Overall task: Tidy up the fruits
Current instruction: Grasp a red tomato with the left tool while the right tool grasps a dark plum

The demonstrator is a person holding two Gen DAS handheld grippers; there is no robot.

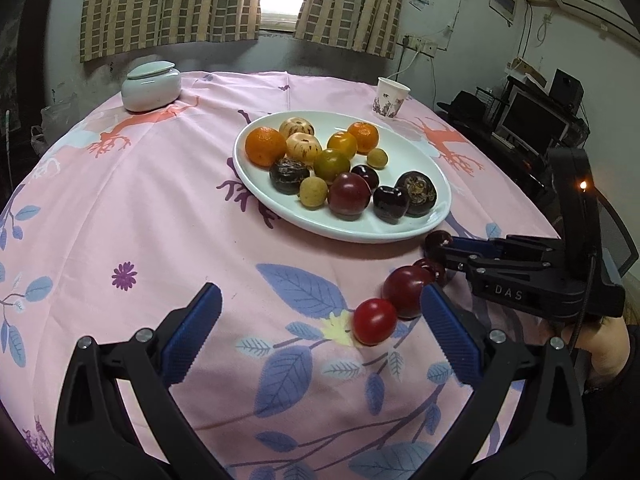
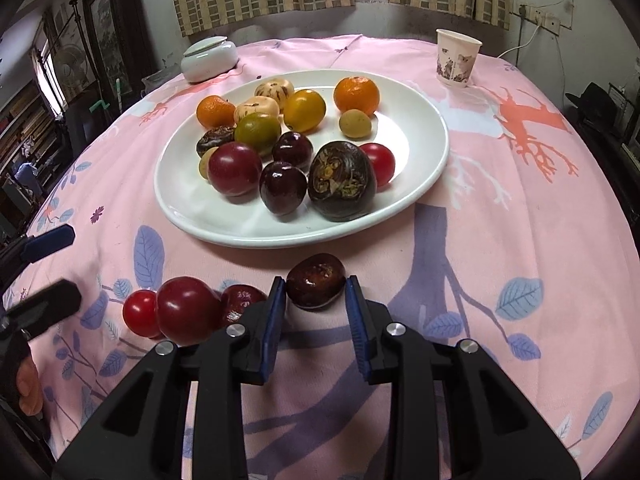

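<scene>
The right gripper (image 2: 316, 292) is pinched on a dark brown, glossy, rounded fruit (image 2: 316, 286), its blue ridged pads pressed to either side while the fruit sits on the pink leaf-printed tablecloth (image 2: 480, 240), just in front of the near rim of the white oval ceramic plate (image 2: 432, 128). Immediately left of it, touching in a row, lie a dark red cherry-like fruit (image 2: 240, 302), a larger round maroon plum (image 2: 186, 310) and a small bright red cherry tomato (image 2: 140, 312). The left gripper (image 1: 320, 332) hangs spread wide and empty, near that row, with the tomato just inside its right finger. The plate already holds oranges, yellow-green citrus, pale striped fruits, dark plums and small tan fruits. Farther back stand a pale green lidded ceramic jar (image 2: 208, 58) on the left and a floral paper cup (image 2: 456, 58) on the right. To do this lift well, I would judge: rise straight first, clearing the rim, then set the fruit into the bare near part of the plate without nudging its neighbours.
</scene>
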